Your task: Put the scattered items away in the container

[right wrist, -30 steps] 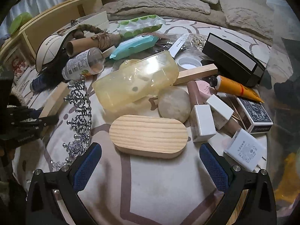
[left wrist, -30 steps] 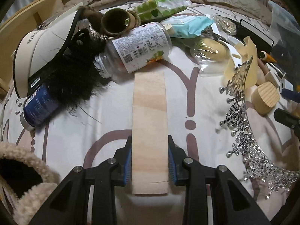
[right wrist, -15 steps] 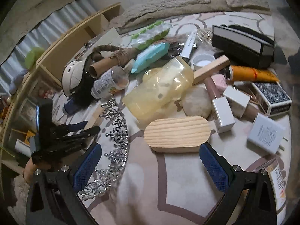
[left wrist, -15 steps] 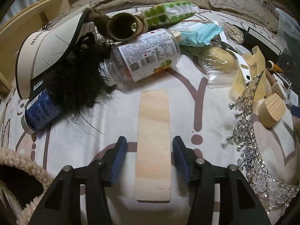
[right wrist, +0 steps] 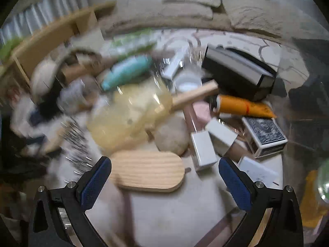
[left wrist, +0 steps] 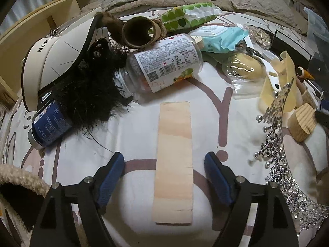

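A flat wooden slat lies on the patterned cloth between the fingers of my left gripper, which is open and not touching it. My right gripper is open and empty, just in front of an oval wooden block; that view is blurred by motion. A fleecy beige container rim shows at the lower left of the left wrist view.
Scattered around: a labelled jar, black feathers, a blue can, a white visor, a silver tiara, a yellow transparent case, an orange tube, a card box, a black box.
My left gripper has let go of the wooden slat and opened wide, leaving it on the cloth. My right gripper stays open and is swinging, blurring its view.
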The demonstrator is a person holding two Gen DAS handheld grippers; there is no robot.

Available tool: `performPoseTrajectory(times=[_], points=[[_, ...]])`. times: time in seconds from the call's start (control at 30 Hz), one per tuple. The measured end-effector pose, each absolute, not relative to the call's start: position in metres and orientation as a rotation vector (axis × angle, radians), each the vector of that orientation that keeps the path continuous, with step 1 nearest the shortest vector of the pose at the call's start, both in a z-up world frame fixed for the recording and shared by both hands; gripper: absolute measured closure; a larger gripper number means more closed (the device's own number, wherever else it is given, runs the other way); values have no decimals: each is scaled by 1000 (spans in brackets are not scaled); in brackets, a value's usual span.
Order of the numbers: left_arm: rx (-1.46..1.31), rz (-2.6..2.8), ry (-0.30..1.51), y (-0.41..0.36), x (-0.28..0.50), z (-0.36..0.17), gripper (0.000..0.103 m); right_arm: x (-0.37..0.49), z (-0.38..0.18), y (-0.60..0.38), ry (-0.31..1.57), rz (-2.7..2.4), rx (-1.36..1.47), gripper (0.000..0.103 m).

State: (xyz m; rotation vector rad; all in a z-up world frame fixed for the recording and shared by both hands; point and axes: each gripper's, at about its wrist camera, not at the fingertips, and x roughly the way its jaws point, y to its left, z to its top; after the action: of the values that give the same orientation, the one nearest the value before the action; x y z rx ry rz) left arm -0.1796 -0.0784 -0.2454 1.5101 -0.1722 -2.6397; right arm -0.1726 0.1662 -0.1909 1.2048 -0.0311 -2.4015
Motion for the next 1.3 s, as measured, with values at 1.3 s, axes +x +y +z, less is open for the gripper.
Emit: performPoseTrajectory(times=[1.3], points=[[1536,-2637,-36,-84,-196,-252,23,-172,-230,124,228,-2373,1308,9]])
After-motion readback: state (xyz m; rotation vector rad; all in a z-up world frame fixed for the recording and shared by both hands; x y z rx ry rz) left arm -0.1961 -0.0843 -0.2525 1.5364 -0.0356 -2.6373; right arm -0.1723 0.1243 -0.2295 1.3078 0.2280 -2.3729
